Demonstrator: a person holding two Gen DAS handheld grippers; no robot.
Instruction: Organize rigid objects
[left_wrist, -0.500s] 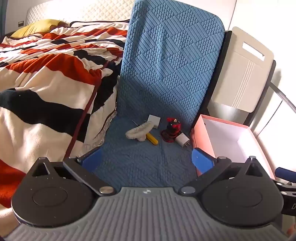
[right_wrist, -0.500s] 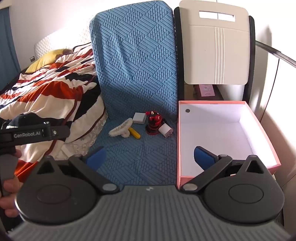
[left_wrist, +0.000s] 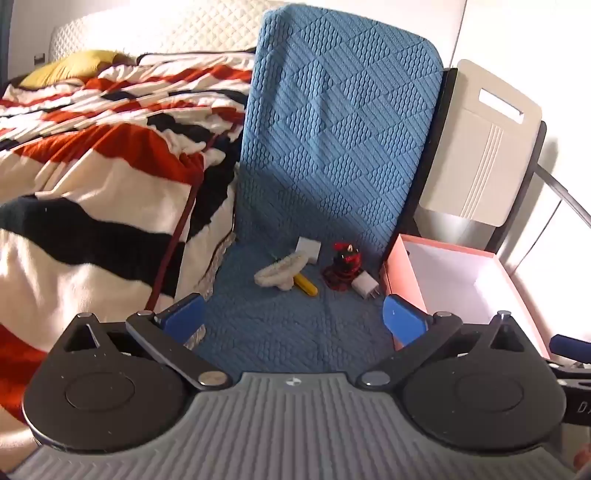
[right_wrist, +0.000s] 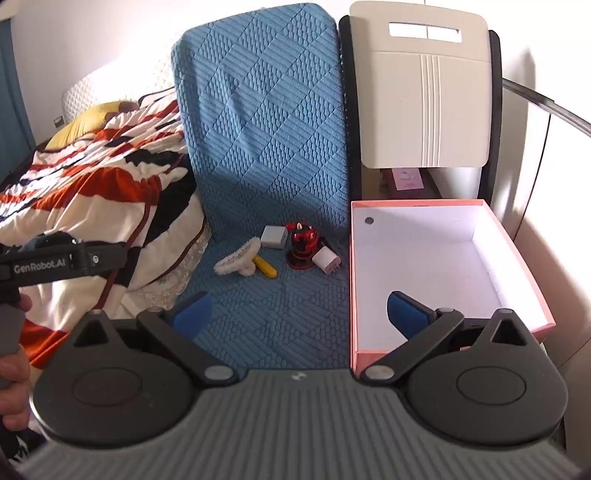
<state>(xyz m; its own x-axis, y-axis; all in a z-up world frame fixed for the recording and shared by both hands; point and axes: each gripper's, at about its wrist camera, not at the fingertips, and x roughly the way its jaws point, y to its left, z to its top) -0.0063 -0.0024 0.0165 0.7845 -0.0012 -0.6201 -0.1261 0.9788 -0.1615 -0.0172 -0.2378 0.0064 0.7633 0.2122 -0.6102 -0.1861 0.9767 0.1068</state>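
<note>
Several small items lie on the blue textured cover (right_wrist: 280, 314): a fuzzy cream hair claw (right_wrist: 236, 263) (left_wrist: 280, 273), a yellow stick (right_wrist: 266, 268) (left_wrist: 306, 285), a white square charger block (right_wrist: 274, 237) (left_wrist: 308, 248), a red and black figure (right_wrist: 302, 244) (left_wrist: 343, 267) and a white plug adapter (right_wrist: 326, 261) (left_wrist: 366, 286). To their right stands a pink box (right_wrist: 480, 202) (left_wrist: 402, 266) with a white inside and nothing in it. My left gripper (left_wrist: 293, 319) and right gripper (right_wrist: 299, 314) hang open well short of the items, holding nothing.
A striped red, black and cream blanket (left_wrist: 92, 192) (right_wrist: 96, 192) fills the left. A beige chair back (right_wrist: 424, 92) (left_wrist: 476, 155) rises behind the box. A hand (right_wrist: 13, 391) holds the other gripper's handle at the right wrist view's left edge.
</note>
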